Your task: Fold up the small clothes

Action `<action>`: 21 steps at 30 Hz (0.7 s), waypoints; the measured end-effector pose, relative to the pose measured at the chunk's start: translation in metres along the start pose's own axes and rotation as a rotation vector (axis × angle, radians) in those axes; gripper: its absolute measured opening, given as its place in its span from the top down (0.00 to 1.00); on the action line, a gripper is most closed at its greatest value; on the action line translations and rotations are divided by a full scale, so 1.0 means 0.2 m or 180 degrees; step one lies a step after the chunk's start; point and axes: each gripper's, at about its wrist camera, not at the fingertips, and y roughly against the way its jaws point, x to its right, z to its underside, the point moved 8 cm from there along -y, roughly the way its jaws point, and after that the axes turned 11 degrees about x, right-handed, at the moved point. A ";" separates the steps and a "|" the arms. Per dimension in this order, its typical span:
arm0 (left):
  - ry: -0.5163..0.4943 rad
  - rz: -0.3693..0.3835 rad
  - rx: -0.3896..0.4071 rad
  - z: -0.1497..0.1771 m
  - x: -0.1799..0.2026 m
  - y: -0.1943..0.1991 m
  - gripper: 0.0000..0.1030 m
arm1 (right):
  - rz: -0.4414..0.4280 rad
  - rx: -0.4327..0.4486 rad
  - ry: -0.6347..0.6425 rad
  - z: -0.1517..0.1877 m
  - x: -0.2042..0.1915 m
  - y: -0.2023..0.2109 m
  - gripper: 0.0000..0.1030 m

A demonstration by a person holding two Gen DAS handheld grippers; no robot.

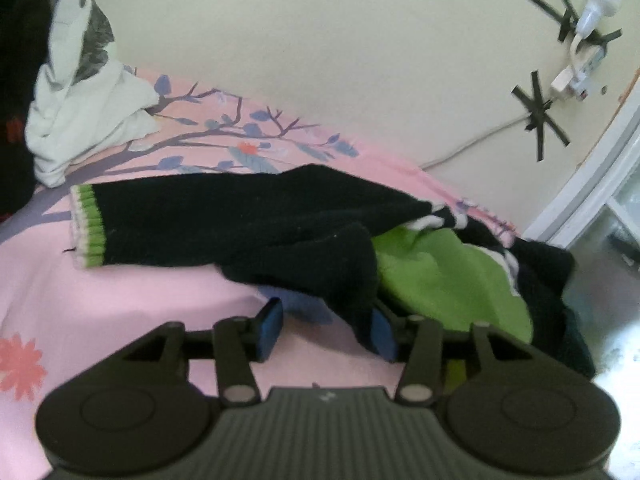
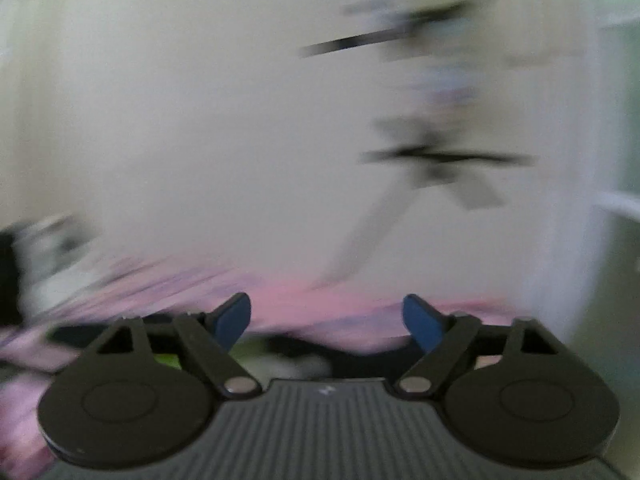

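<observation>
A pink floral bedsheet [image 1: 120, 300] covers the bed below a cream wall [image 1: 340, 60]. On it lies a black sweater [image 1: 240, 220] with green lining and a green-striped cuff [image 1: 88, 228], sleeve stretched leftward. A white garment pile [image 1: 80, 120] sits behind. The left gripper [image 1: 326, 330] is spread, a sweater fold draping against its right finger. The right gripper [image 2: 326, 320], in a blurred view, gapes with nothing between its 2 fingers.
</observation>
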 end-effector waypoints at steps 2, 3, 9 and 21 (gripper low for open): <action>0.0046 0.0057 0.0075 -0.01 -0.01 0.07 0.54 | -0.0554 -0.0250 0.0350 0.08 -0.31 -0.05 0.37; 0.0050 0.0064 0.0106 -0.01 -0.02 0.10 0.54 | -0.0779 -0.0370 0.0564 0.14 -0.47 -0.08 0.39; 0.0064 0.0033 0.0228 0.02 -0.10 0.27 0.53 | -0.0818 -0.1009 0.1212 0.40 -0.75 -0.43 0.87; -0.0444 0.0372 0.0524 -0.09 0.12 0.35 0.50 | -0.0775 -0.0161 -0.1017 -0.47 -0.24 -0.16 1.00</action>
